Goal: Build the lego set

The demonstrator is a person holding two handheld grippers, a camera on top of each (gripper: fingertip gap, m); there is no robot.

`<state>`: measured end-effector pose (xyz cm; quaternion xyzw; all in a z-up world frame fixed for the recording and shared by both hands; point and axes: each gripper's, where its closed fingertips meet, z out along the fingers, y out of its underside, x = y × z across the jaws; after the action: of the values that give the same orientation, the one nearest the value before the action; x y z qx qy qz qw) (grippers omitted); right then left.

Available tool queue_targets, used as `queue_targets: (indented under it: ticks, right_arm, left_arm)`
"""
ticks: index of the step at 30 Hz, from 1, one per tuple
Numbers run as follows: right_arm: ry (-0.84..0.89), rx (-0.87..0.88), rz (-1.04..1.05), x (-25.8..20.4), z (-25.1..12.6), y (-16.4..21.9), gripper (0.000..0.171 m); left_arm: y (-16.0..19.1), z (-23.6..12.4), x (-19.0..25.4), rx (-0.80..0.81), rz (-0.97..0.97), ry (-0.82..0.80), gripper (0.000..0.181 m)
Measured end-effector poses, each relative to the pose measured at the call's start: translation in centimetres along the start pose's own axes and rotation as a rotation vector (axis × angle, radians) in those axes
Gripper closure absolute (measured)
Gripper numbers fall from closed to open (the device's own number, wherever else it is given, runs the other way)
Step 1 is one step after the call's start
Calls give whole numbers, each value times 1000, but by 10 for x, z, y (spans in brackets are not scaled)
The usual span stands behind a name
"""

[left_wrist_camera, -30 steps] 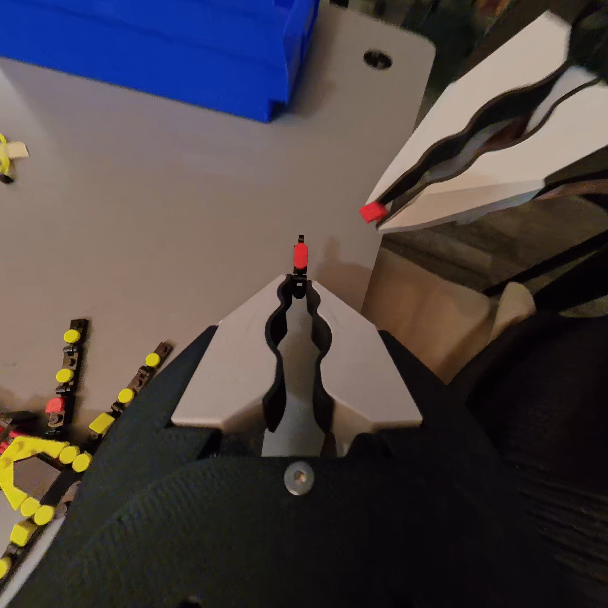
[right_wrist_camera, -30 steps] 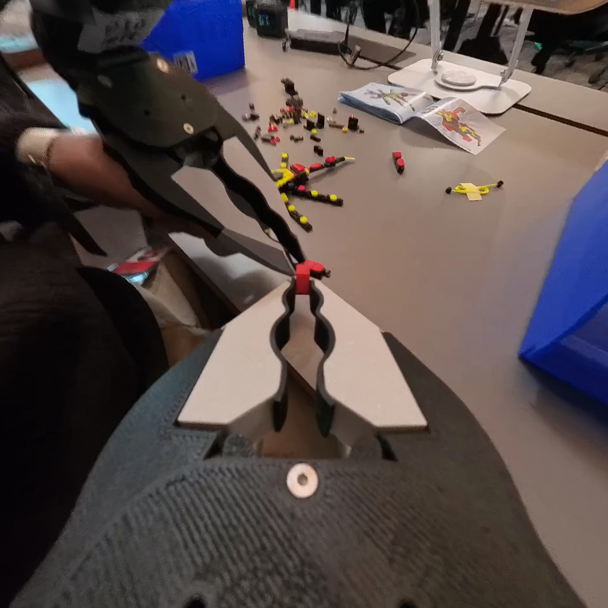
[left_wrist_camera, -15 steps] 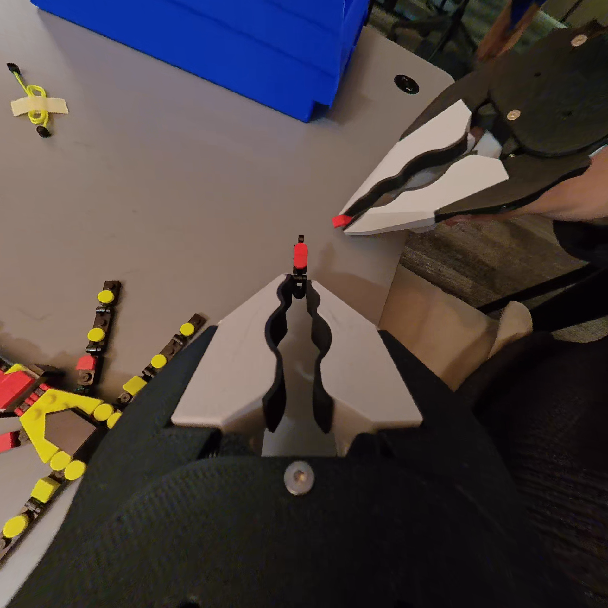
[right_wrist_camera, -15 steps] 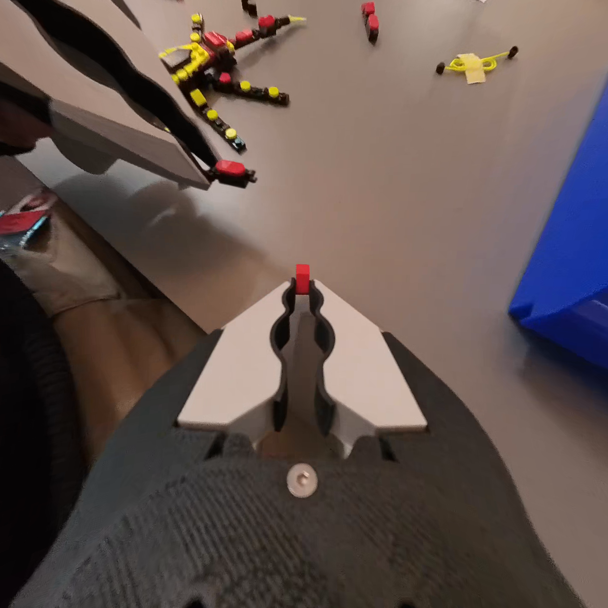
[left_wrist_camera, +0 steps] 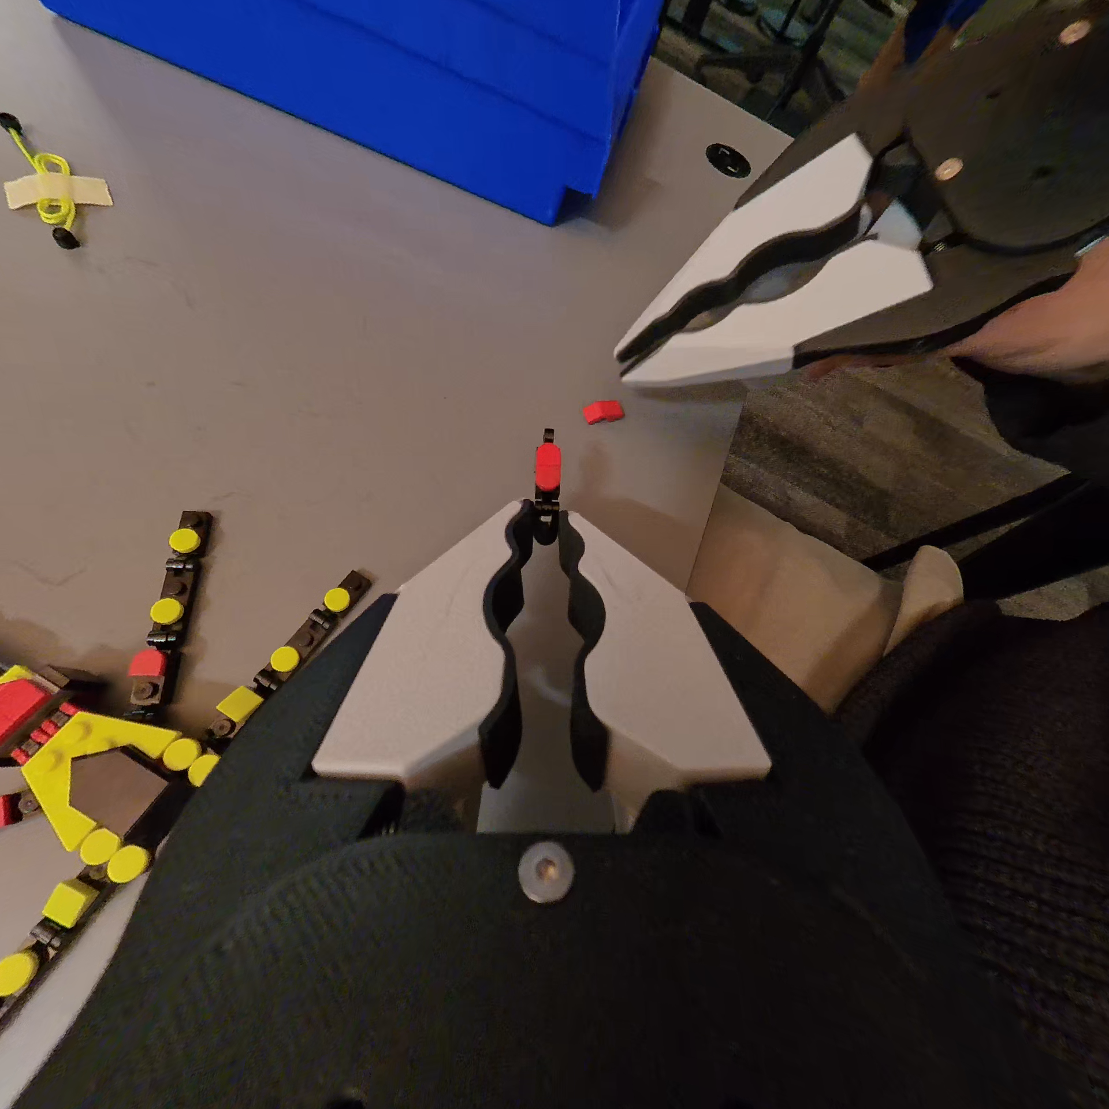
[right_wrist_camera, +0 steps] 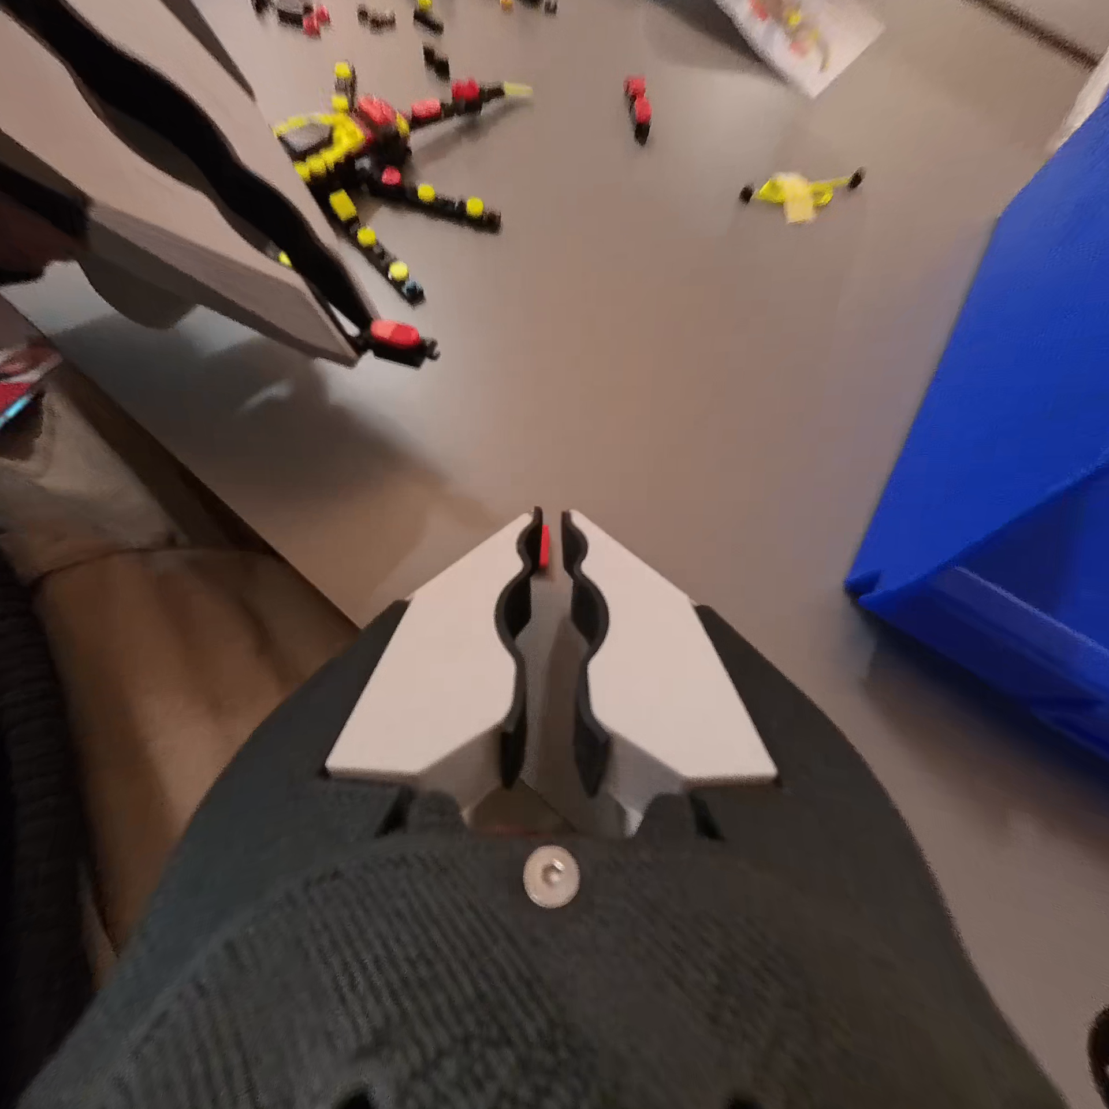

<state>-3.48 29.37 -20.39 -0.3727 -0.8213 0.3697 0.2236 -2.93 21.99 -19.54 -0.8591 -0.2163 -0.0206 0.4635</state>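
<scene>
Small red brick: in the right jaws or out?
Out. The red brick lies on the table, clear of the right gripper tips in the left wrist view; right wrist view shows jaws slightly parted.

- Table point(left_wrist_camera: 300, 336): plain grey.
- Bin point(left_wrist_camera: 420, 78) at the far edge: solid blue.
- Lego model point(left_wrist_camera: 120, 738) at the left edge: yellow, red, black.
- Loose brick point(left_wrist_camera: 603, 411) near the right edge: red.
- Left gripper point(left_wrist_camera: 545, 517): grey fingers, black pads.

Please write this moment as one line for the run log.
left tongs: shut on black-and-red piece | right tongs: slightly open, empty | small red brick: loose on table by right tongs
</scene>
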Motion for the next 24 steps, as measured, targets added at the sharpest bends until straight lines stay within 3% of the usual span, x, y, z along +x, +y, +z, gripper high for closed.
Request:
queue_targets:
  ticks: [4, 8, 13, 18, 22, 24]
  right_arm:
    - [-24, 135, 56, -3, -14, -21, 161]
    - [-267, 268, 299, -30, -18, -45, 139]
    - [-373, 242, 410, -37, -15, -39, 122]
    - [-563, 282, 586, -50, -22, -49, 129]
    - [-625, 278, 578, -57, -24, -50, 158]
    - [-645, 280, 583, -57, -27, -51, 160]
  left_arm:
    - [-1, 1, 5, 12, 27, 20, 176]
    - [-7, 1, 18, 48, 76, 62, 176]
    - [-16, -3, 31, 107, 153, 92, 176]
    - [-21, -7, 42, 150, 232, 112, 176]
    - [-22, -6, 47, 161, 285, 102, 176]
    - [-20, -5, 49, 160, 286, 107, 176]
